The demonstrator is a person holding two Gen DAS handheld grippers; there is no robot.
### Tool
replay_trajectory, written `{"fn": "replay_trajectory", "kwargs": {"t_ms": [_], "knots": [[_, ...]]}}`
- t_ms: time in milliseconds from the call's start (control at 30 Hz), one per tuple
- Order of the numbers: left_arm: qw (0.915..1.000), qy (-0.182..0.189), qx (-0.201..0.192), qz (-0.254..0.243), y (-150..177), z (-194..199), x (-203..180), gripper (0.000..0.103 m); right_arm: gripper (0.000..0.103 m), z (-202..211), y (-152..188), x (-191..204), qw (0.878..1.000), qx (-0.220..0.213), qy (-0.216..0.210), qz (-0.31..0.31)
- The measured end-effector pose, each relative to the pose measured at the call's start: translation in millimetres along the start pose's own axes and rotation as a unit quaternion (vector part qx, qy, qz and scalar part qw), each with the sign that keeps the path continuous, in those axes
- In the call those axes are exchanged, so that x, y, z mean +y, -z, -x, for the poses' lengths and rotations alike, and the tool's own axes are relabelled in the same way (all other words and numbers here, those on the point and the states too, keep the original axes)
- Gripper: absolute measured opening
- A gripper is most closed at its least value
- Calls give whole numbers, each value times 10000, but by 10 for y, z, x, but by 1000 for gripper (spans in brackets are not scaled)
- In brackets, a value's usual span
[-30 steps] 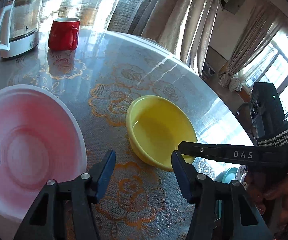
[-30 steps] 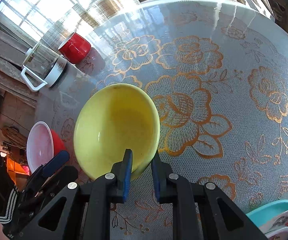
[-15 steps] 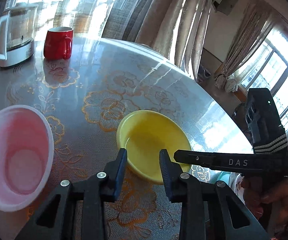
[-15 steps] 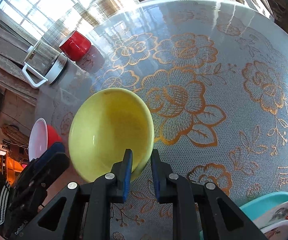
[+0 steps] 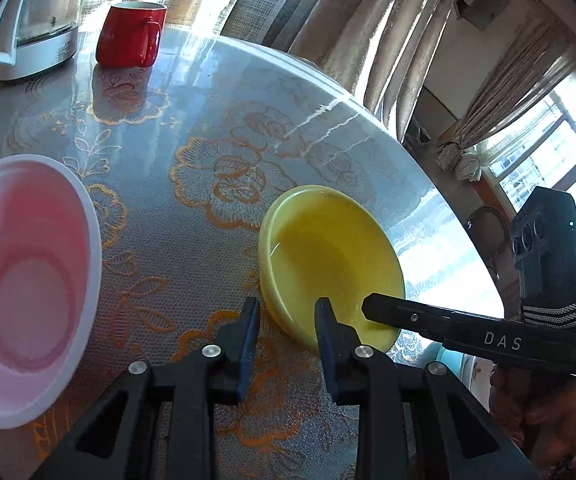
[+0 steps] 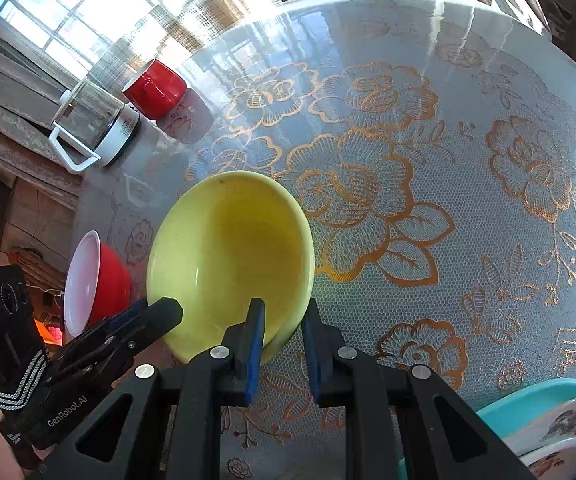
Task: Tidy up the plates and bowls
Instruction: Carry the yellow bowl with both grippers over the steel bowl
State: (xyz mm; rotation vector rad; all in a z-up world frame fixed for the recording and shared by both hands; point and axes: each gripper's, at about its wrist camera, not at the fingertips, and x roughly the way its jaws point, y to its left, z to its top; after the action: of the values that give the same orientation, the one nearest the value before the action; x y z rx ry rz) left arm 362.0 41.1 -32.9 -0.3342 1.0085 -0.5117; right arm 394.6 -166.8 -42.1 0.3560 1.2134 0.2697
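A yellow bowl (image 5: 328,256) (image 6: 227,256) sits on the flower-patterned table (image 6: 468,92). My right gripper (image 6: 283,322) is shut on the bowl's near rim, one pad inside and one outside. In the left wrist view it reaches in from the right, its fingertip (image 5: 372,304) over the bowl. My left gripper (image 5: 288,308) straddles the rim on the other side and its jaws are closing. The rim is between the pads, but I do not see them pressing. A bowl, red outside and white inside (image 5: 27,280) (image 6: 87,276), stands to the left.
A red mug (image 5: 131,36) (image 6: 155,88) and a glass kettle (image 5: 35,20) (image 6: 91,128) stand at the table's far edge. A teal plate (image 6: 540,400) over printed plates lies at the near right edge. Curtains and windows ring the table.
My left gripper's jaws have narrowed from wide apart to close around the yellow bowl's rim. The red-and-white bowl now sits further left in its view. The right gripper has kept its grip.
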Motion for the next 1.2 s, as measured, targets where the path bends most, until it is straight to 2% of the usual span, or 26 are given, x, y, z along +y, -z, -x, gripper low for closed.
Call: {"fn": "replay_trajectory", "kwargs": {"t_ms": [33, 233, 433, 767, 1200], "knots": [[10000, 19, -17, -49, 8, 2, -10, 21, 19, -8, 6, 11, 10000, 4, 0, 17], [9991, -299, -233, -184, 35, 59, -26, 15, 16, 9, 40, 88, 9999, -28, 33, 144], [9957, -543, -491, -559, 14, 155, -191, 15, 16, 121, 91, 144, 9994, -243, 97, 219], [9919, -682, -633, -864, -8, 199, -349, 15, 16, 304, 233, 89, 9990, -453, -20, -23], [9813, -863, -1064, -1350, 132, 499, -670, 15, 16, 707, 499, 119, 9948, -993, -130, -174]]}}
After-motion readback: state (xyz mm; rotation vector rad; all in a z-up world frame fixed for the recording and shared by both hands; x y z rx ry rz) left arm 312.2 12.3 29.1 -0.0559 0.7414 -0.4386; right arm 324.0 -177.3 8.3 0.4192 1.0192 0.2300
